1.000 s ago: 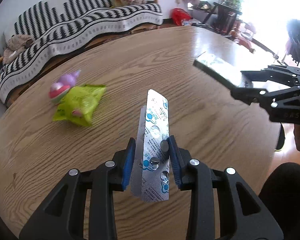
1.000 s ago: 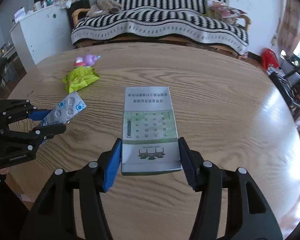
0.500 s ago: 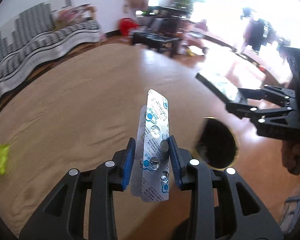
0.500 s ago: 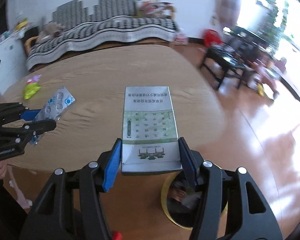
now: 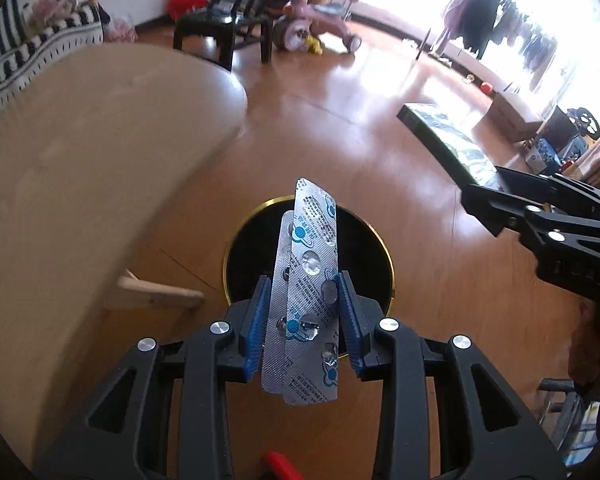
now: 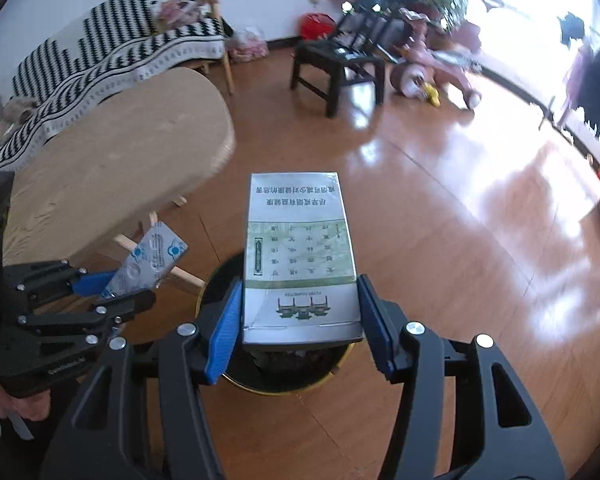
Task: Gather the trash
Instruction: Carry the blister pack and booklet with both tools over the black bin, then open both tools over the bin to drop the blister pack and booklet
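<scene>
Left tongs (image 5: 303, 320) pinch 2 light, springy silver foil blister strips (image 5: 306, 292) low down; right tongs (image 6: 298, 320) clamp a stiff, crushable grey-green printed carton (image 6: 300, 256) by its sides, both above the black gold-rimmed bin (image 5: 364, 248).

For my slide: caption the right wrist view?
Right gripper holds a box above the bin.

My left gripper (image 5: 304, 316) had its jaws clamped on two silver blister packs (image 5: 306, 300), which stood up over the black, gold-rimmed bin (image 5: 256, 240) on the wooden floor (image 5: 340, 120). The counter (image 5: 80, 160) curved at left; my right gripper (image 5: 548, 216) reached in from the right.
</scene>
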`<state>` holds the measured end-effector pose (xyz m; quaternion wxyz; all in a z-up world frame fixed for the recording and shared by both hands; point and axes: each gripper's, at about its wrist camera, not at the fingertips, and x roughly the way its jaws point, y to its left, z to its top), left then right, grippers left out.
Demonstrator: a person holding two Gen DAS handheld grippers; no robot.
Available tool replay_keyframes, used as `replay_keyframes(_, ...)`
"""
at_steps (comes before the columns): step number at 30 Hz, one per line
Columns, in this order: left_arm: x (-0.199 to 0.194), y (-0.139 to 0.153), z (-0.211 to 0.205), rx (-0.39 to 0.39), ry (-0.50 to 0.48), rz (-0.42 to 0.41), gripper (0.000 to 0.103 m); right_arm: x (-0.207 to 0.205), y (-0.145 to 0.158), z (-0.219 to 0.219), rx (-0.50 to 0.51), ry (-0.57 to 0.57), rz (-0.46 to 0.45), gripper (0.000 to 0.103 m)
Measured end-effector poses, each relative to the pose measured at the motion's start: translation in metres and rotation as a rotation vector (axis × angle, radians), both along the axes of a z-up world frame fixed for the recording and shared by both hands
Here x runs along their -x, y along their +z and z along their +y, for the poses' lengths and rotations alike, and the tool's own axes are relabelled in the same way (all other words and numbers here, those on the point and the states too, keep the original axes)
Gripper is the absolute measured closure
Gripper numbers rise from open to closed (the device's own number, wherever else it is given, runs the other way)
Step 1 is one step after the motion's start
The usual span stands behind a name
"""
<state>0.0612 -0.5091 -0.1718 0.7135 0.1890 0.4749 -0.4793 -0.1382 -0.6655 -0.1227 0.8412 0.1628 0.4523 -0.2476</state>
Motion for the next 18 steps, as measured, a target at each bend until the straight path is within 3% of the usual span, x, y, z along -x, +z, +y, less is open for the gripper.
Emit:
replay_keyframes(6,-0.004,-0.046,-0.005,-0.079,0.013,0.036,0.07,0.004,-0.041,-0.006,-0.082,-0.009,0.039,0.048)
replay_keyframes(11,-0.008,-0.051,-0.004,-0.082,0.021,0.026,0.07,-0.007,-0.067,-0.013,-0.128,-0.016,0.056,0.048)
replay_keyframes(18,-0.008,-0.053,-0.016,-0.08,0.028,0.039,0.069,-0.017,-0.074,-0.009,-0.146,-0.014,0.064,0.048)
